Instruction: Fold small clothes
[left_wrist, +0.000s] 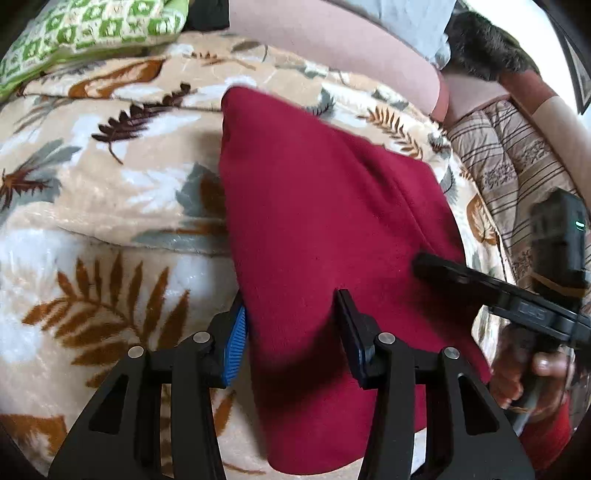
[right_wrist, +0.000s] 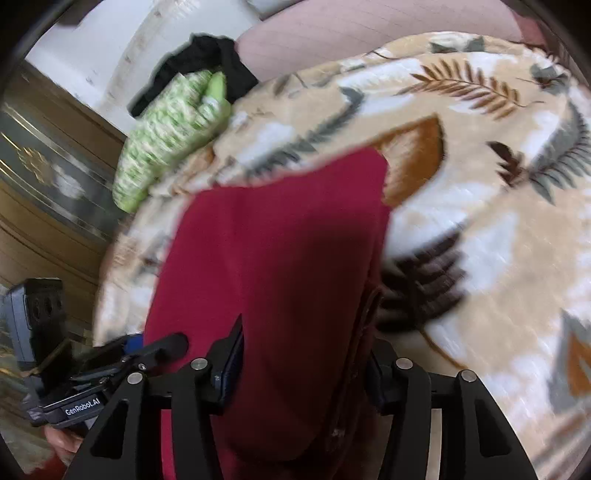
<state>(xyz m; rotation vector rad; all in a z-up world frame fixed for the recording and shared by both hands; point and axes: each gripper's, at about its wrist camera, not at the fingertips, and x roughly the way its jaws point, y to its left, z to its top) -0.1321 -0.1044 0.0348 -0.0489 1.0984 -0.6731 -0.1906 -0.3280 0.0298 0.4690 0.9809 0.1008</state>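
Left wrist view gives us the dark red fleece garment (left_wrist: 325, 206) lying on the beige leaf-patterned plush blanket (left_wrist: 110, 206), its near edge clamped between our left gripper (left_wrist: 291, 325) pads. In the right wrist view our right gripper (right_wrist: 306, 354) pinches the same cloth's right near edge; a green patterned cushion (right_wrist: 166, 129) sits far left.

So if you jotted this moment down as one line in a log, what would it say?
step: folding | item: red garment on leaf-print blanket | left gripper: cloth between fingers | right gripper: cloth between fingers | picture: blurred
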